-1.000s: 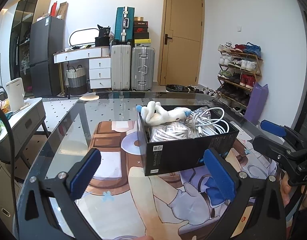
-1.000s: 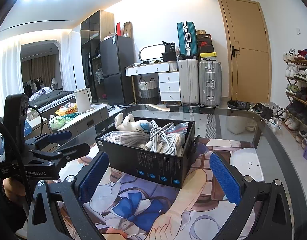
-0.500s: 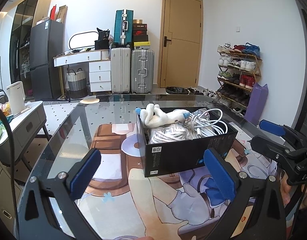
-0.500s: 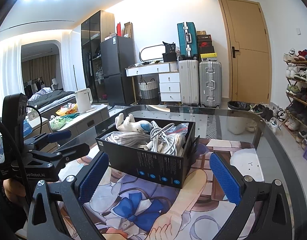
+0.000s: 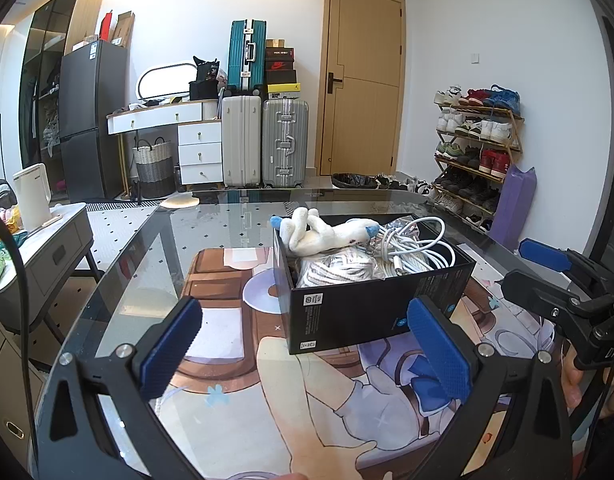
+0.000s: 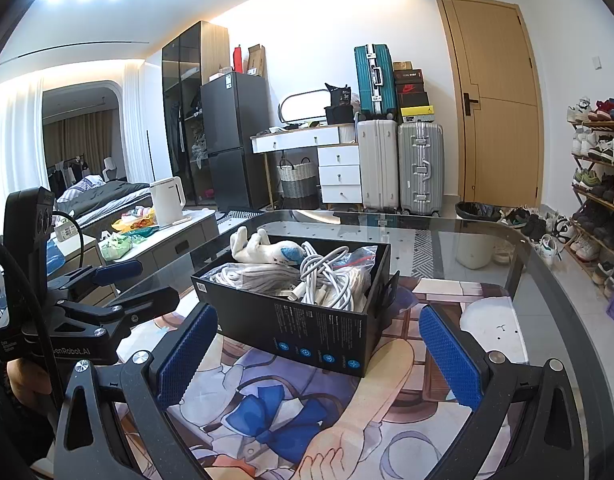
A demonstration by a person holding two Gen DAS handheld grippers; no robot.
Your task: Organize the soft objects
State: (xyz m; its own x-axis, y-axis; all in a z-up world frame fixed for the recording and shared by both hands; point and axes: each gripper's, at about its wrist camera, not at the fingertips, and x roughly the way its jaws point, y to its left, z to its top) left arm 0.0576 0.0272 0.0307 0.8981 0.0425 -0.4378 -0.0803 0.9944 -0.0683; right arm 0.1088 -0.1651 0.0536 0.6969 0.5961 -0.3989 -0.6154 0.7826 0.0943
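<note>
- Honestly not much has changed over the last second. The black box (image 5: 381,300) sits in the same spot on the glass table (image 5: 211,224), on top of the anime-print mat (image 5: 275,392).
- Box is packed: the white plush toy (image 5: 327,234) with blue tips lies across the far end, the coil of white cables (image 5: 411,248) sits next to it, and a clear bag of striped cloth (image 5: 335,272) is underneath toward the near side.
- From the other side you see the same stuff; the plush toy (image 6: 263,250) pokes up over the rim and the cables (image 6: 327,276) are heaped by the near corner.
- Left gripper (image 5: 307,348) is still hovering short of the box, jaws spread wide with nothing between them. The only shift I can spot is the box reading a touch lower in its view than a second ago, so it has tipped or lifted slightly.
- Right gripper (image 6: 319,356) hasn't really budged, also gaping wide and holding nothing, with the box just ahead of its blue pads (image 6: 187,354).
- Each gripper shows up at the edge of the other's view, flanking the box without touching it.
- Background is suitcases (image 5: 285,142), the door (image 5: 363,80) and a shoe rack (image 5: 477,152).
</note>
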